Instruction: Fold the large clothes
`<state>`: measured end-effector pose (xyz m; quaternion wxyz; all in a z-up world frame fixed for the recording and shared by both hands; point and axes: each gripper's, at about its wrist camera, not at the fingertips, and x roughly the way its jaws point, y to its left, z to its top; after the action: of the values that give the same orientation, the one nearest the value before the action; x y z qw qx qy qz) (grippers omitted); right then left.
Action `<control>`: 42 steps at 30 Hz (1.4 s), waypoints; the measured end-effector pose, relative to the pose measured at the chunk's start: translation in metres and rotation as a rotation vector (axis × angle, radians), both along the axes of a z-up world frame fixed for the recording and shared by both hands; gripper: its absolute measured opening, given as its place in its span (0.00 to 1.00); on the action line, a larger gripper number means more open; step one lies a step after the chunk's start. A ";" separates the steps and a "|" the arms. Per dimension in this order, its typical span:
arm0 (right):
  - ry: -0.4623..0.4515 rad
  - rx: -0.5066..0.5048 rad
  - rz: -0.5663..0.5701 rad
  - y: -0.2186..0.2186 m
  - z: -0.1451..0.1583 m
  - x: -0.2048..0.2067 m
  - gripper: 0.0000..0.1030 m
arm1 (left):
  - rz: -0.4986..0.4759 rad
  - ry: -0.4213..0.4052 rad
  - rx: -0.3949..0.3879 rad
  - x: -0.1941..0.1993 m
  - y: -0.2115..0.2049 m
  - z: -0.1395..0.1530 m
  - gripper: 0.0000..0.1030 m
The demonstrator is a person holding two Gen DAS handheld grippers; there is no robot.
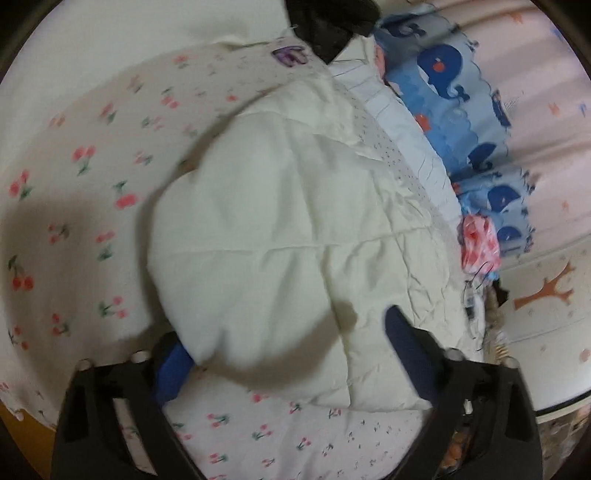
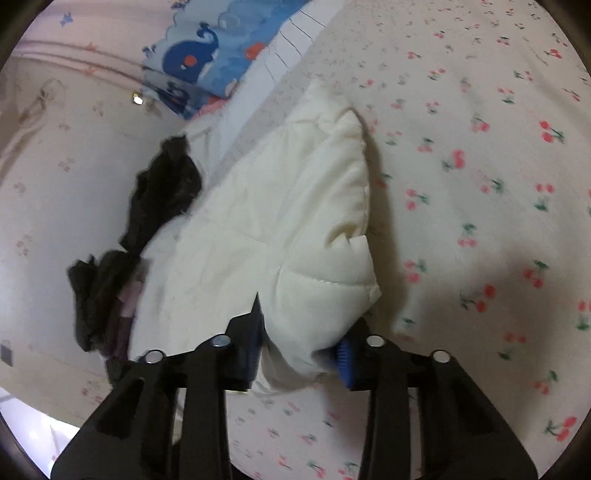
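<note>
Cream quilted fabric fills the middle of both views: a puffy jacket point(image 1: 280, 236) lying on a bed sheet point(image 1: 74, 192) printed with small red cherries.

Left wrist view: the left hand-held gripper point(image 1: 284, 354) sits at the bottom of the frame with its jaws wide. A rounded lobe of the jacket bulges between the two blue pads; the lower-left pad point(image 1: 171, 373) touches the fabric's edge, while the right finger lies over the cloth without clearly pinching it, so the jaws are not clamped. Only this view shows a purple patch point(image 1: 290, 55) at the top centre, a red-and-white bundle point(image 1: 480, 240) at the right, and an orange tree shape point(image 1: 546, 291) on the pale surface at the far right. A whale-print blue cloth point(image 1: 454, 96) runs down the upper right, and a dark garment point(image 1: 328, 26) sits at the top edge.

Right wrist view: the right hand-held gripper point(image 2: 299, 354), at the bottom centre, is drawn narrow and pinches a stitched corner of the jacket point(image 2: 288, 221), the fabric bunching between the pads. The jacket rises from that corner towards the upper centre. Here the dark garment point(image 2: 155, 221) shows in full, crumpled along the jacket's left edge, with the whale cloth point(image 2: 195, 55) at the upper left and cherry sheet point(image 2: 480, 184) covering the right half.
</note>
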<state>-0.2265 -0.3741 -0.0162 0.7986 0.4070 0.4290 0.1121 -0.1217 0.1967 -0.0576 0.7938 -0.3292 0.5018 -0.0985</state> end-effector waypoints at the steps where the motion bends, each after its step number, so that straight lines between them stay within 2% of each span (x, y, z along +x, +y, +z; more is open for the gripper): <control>1: -0.021 -0.007 0.001 0.001 0.007 -0.002 0.23 | -0.012 -0.003 0.010 0.002 -0.002 0.004 0.60; 2: -0.061 -0.004 0.002 0.002 0.019 -0.007 0.22 | -0.022 -0.010 0.005 0.003 -0.001 0.009 0.45; 4: -0.118 -0.006 0.010 0.002 0.041 -0.020 0.20 | -0.034 -0.034 -0.046 0.000 0.009 0.022 0.35; 8: -0.176 -0.054 0.060 0.009 0.070 -0.053 0.20 | -0.074 -0.068 -0.064 -0.020 0.024 0.041 0.32; 11: -0.101 -0.089 0.097 0.008 0.053 -0.079 0.21 | -0.123 -0.014 -0.060 -0.040 0.028 0.031 0.32; 14: 0.004 -0.081 0.070 -0.010 0.025 -0.099 0.31 | -0.148 0.018 -0.006 -0.061 0.033 0.027 0.35; 16: 0.014 -0.084 0.007 -0.024 0.025 -0.111 0.37 | -0.121 0.013 0.046 -0.073 0.041 0.037 0.37; 18: -0.003 -0.162 -0.101 -0.038 0.041 -0.120 0.45 | -0.050 -0.057 0.185 -0.085 0.052 0.060 0.42; 19: -0.015 -0.207 -0.152 -0.042 0.051 -0.121 0.56 | -0.035 -0.092 0.234 -0.087 0.052 0.069 0.50; 20: -0.039 -0.259 -0.190 -0.041 0.064 -0.119 0.59 | -0.032 -0.139 0.281 -0.085 0.048 0.079 0.57; 21: -0.075 -0.298 -0.184 -0.034 0.077 -0.110 0.60 | -0.056 -0.205 0.308 -0.081 0.034 0.093 0.59; 23: -0.117 -0.367 -0.106 -0.002 0.093 -0.076 0.61 | -0.136 -0.281 0.305 -0.066 0.001 0.107 0.65; 26: -0.150 -0.496 0.032 0.054 0.099 -0.013 0.66 | -0.301 -0.396 0.315 -0.033 -0.081 0.115 0.68; 27: -0.147 -0.533 0.069 0.072 0.095 0.011 0.66 | -0.344 -0.408 0.320 -0.016 -0.109 0.111 0.68; 30: -0.083 -0.665 0.137 0.108 0.061 0.085 0.66 | -0.371 -0.364 0.284 0.031 -0.154 0.090 0.68; 31: -0.037 -0.721 0.146 0.115 0.043 0.105 0.66 | -0.356 -0.341 0.297 0.048 -0.165 0.077 0.68; 32: -0.006 -0.754 0.155 0.115 0.018 0.119 0.71 | -0.346 -0.313 0.326 0.059 -0.171 0.063 0.68; 33: -0.014 -0.745 0.152 0.112 0.002 0.122 0.73 | -0.341 -0.247 0.351 0.077 -0.174 0.034 0.68; 34: -0.028 -0.683 0.119 0.104 -0.006 0.127 0.74 | -0.342 -0.226 0.315 0.081 -0.168 0.016 0.68; 35: -0.026 -0.665 0.113 0.099 -0.006 0.124 0.74 | -0.329 -0.229 0.285 0.083 -0.164 0.004 0.68; 38: -0.012 -0.671 0.115 0.098 0.004 0.118 0.74 | -0.348 -0.249 0.319 0.077 -0.164 0.008 0.69; 40: -0.055 -0.671 0.104 0.098 0.024 0.111 0.74 | -0.356 -0.267 0.321 0.076 -0.165 0.006 0.70; 42: -0.129 -0.686 0.137 0.118 0.045 0.118 0.75 | -0.358 -0.282 0.343 0.074 -0.168 0.004 0.72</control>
<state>-0.1086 -0.2566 0.0293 0.9048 0.0776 0.4168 0.0403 -0.0474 0.0291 -0.0532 0.8697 -0.0794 0.4461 -0.1958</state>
